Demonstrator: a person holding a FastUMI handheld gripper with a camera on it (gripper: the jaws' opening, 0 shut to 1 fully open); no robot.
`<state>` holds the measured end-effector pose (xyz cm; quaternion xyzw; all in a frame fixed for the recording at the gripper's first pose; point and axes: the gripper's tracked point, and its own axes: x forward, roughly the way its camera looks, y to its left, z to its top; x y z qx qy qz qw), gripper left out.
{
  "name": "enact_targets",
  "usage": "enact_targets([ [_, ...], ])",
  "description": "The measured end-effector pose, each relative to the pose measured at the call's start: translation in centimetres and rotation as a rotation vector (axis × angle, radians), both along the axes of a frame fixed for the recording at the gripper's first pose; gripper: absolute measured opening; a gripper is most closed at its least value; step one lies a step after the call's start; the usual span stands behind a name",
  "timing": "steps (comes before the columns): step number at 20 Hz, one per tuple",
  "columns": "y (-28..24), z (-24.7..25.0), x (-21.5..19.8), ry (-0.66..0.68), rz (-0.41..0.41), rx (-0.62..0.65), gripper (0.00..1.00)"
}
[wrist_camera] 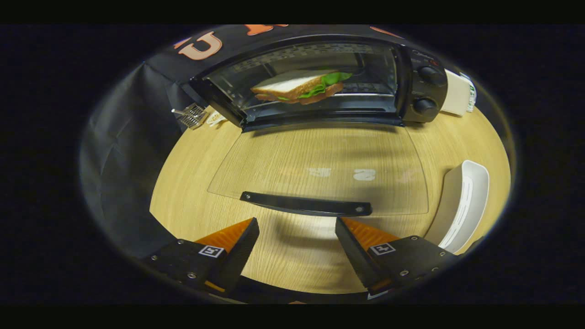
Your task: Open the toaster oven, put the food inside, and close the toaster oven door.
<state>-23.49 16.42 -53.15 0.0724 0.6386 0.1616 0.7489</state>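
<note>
with the sandwich (pixel 301 86) already inside the toaster oven (pixel 320 77), the tool (pixel 297 237), fingers apart and empty, is poised before the door handle (pixel 305 204) for closing.

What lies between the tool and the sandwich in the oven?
In the gripper view, the lowered glass door with its dark handle lies between the open tool and the sandwich.

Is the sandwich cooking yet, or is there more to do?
Not yet. The toaster oven is open and the sandwich already sits on its rack. The gripper is open and empty, just short of the door handle. Left: lift the glass door shut.
</note>
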Motion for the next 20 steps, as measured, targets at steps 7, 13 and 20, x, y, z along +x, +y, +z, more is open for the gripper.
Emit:
enact_targets([
  [7,1.2,2.8,2.1,-0.084,0.027,0.030,0.99],
  [13,0.0,5.3,6.7,-0.183,-0.026,0.012,0.99],
  [20,-0.8,9.0,12.5,-0.338,-0.047,-0.017,0.99],
])
